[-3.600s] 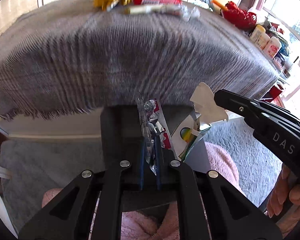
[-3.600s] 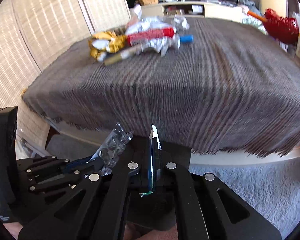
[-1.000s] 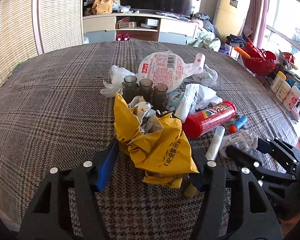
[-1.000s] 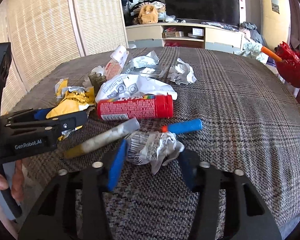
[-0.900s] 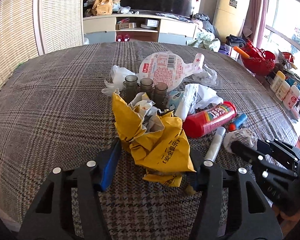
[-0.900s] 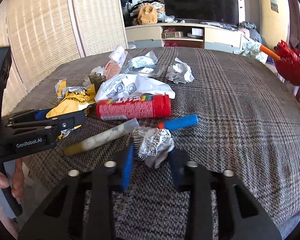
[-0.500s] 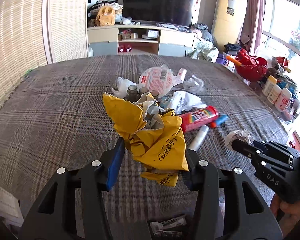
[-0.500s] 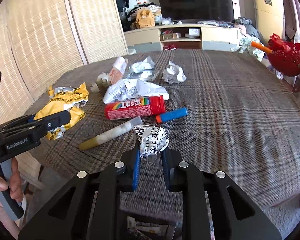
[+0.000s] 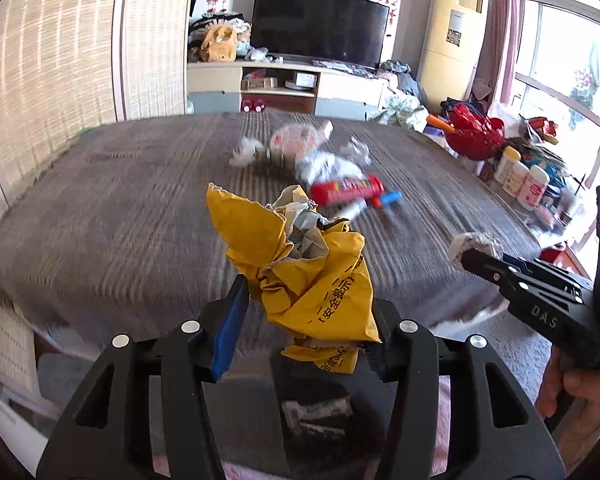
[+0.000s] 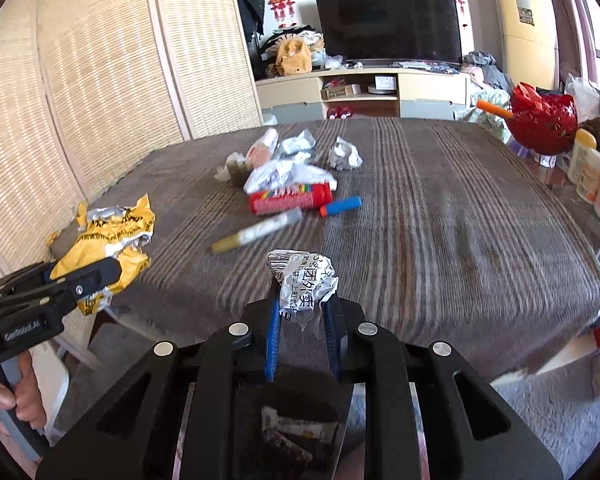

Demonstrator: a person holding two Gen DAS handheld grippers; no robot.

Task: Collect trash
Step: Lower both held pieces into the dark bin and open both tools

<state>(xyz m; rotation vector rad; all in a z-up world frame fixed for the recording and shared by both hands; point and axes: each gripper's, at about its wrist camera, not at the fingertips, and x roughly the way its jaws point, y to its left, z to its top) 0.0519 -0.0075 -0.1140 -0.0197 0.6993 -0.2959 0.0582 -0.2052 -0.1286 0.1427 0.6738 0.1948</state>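
- A crumpled yellow bag [image 9: 308, 280] is pinched by the left gripper [image 9: 304, 312], and a foil wrapper [image 10: 304, 286] by the right gripper [image 10: 302, 320]; both are held off the near edge of the table [image 10: 440, 208].
- The carrying step is in hand; a release over what appears to be a dark bin [image 10: 292, 432] below is called for next.
- Open room lies beside the table edge; the red tube [image 10: 290, 198] and other litter remain.

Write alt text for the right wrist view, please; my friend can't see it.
A handheld right gripper pinches a crumpled silver wrapper above a dark bin. Ahead, a cloth-covered table holds a red tube and more litter, while the left gripper carries a yellow bag.
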